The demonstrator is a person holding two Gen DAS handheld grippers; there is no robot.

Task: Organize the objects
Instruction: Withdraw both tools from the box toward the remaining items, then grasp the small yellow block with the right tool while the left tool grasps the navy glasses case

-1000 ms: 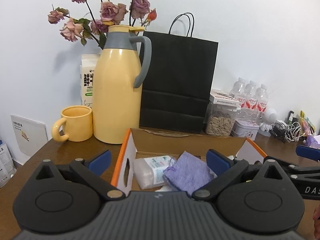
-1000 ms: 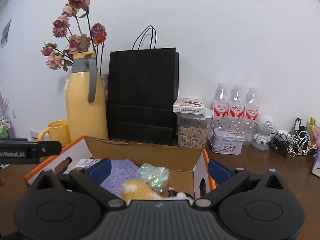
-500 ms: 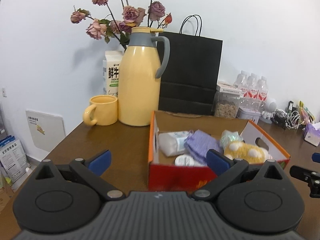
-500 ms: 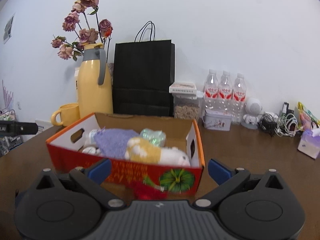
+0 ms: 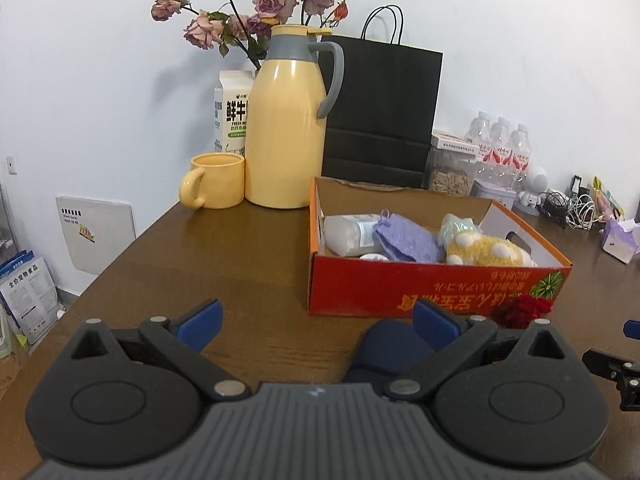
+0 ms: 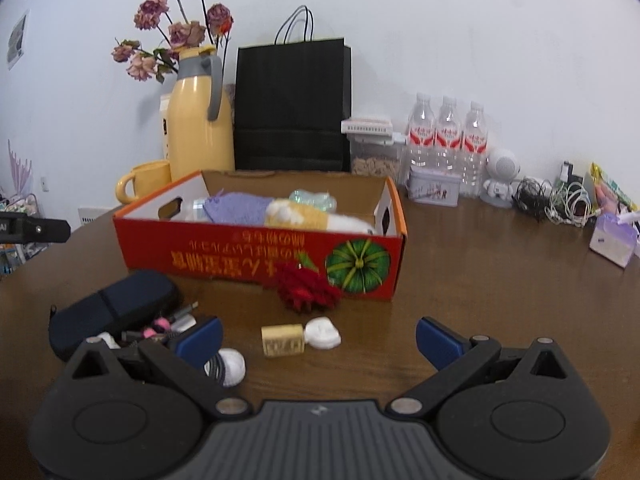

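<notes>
A red cardboard box (image 6: 256,250) (image 5: 400,292) stands on the brown table and holds a purple cloth (image 5: 404,236), a yellow plush toy (image 5: 486,250), a wipes pack (image 5: 350,234) and a shiny bag (image 6: 314,198). In front of it lie a red fabric flower (image 6: 306,286), a dark blue case (image 6: 110,312) (image 5: 384,350), a small wooden block (image 6: 282,340), a white piece (image 6: 322,332) and a white cap (image 6: 232,366). My left gripper (image 5: 316,318) and my right gripper (image 6: 318,334) are both open and empty, held back from the box.
Behind the box stand a yellow jug (image 5: 286,136) with dried roses, a yellow mug (image 5: 214,180), a milk carton (image 5: 232,112), a black paper bag (image 6: 292,108), a snack jar (image 6: 374,152), three water bottles (image 6: 448,136) and a tin (image 6: 434,190). Cables (image 6: 556,200) and a tissue pack (image 6: 614,240) lie right.
Both grippers have pulled back from over the box toward the near side of the table. The loose things in front of the box have come into view. Both stay open.
</notes>
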